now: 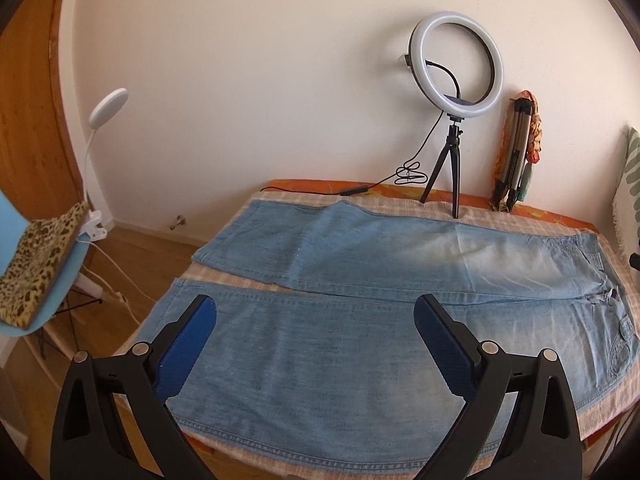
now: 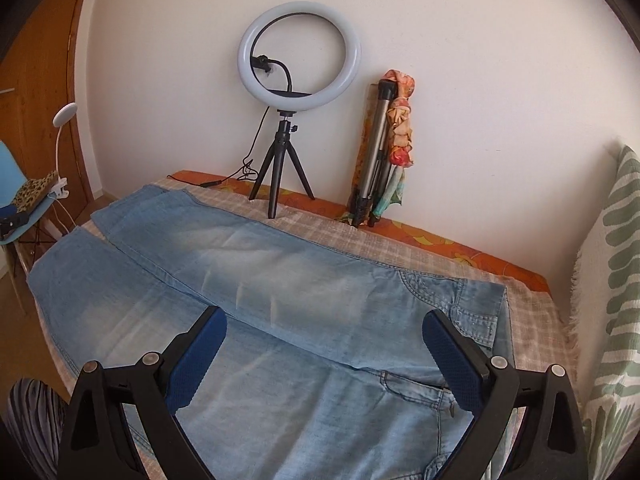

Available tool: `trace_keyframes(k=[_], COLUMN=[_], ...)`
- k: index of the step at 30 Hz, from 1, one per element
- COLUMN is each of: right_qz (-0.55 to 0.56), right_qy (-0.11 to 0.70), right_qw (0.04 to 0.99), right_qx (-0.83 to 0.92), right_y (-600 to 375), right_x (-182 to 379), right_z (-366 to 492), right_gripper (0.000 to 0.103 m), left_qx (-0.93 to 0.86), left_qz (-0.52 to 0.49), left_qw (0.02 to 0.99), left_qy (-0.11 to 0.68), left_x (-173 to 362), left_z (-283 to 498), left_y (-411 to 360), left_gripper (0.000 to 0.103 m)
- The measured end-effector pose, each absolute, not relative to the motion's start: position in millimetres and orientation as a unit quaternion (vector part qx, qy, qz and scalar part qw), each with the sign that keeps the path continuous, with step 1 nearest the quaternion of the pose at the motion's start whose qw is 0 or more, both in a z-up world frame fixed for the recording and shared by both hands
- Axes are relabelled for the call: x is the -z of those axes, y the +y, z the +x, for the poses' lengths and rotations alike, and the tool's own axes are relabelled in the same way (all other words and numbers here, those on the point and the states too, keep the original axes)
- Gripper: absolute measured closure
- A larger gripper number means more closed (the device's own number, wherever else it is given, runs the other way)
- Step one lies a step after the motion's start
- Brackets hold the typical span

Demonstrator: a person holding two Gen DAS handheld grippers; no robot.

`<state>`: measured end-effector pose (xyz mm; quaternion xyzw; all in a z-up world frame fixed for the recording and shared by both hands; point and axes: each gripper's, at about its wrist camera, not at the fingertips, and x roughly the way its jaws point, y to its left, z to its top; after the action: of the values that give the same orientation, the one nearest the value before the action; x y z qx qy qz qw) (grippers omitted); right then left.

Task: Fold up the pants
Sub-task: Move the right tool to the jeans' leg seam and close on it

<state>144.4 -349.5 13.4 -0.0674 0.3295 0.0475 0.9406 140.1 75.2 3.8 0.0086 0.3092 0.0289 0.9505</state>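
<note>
Light blue denim pants lie flat and unfolded on a checked cloth over a low table, legs side by side, hems at the left, waist at the right. My left gripper is open and empty, above the near leg towards the hem end. In the right wrist view the pants show the waist and pockets at the right. My right gripper is open and empty, above the crotch and waist part.
A ring light on a small tripod stands at the back by the wall, its cable trailing left. A folded tripod with a scarf leans on the wall. A blue chair with a leopard cushion stands left. A patterned throw hangs right.
</note>
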Motion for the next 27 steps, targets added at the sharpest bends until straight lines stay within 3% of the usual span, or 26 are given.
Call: trace_keyframes(k=[8, 12, 15, 17, 19, 27], right_qz=[-0.089, -0.095, -0.108, -0.117, -0.130, -0.162], right_qy=[0.384, 0.410, 0.429, 0.442, 0.453, 0.486], right_qw=[0.912, 0.898, 0.886, 0.878, 0.870, 0.842], right_qx=[-0.112, -0.130, -0.137, -0.140, -0.145, -0.168], right_y=[-343, -344, -346, -348, -347, -342], right_x=[16, 39, 58, 72, 86, 127], right_z=[261, 309, 343, 362, 378, 423], right_gripper=[0.024, 0.025, 0.027, 0.029, 0.032, 0.033], left_qx=[-0.008, 0.001, 0.016, 0.025, 0.035, 0.046], left_qz=[0.031, 0.039, 0.029, 0.014, 0.003, 0.013], left_qw=[0.939, 0.933, 0.927, 0.921, 0.915, 0.901], left_qy=[0.343, 0.358, 0.374, 0.389, 0.401, 0.431], left_x=[17, 31, 44, 53, 62, 94], left_z=[213, 245, 269, 286, 301, 342], left_y=[70, 67, 65, 66, 68, 59], left_gripper=[0.014, 0.020, 0.029, 0.043, 0.050, 0.060])
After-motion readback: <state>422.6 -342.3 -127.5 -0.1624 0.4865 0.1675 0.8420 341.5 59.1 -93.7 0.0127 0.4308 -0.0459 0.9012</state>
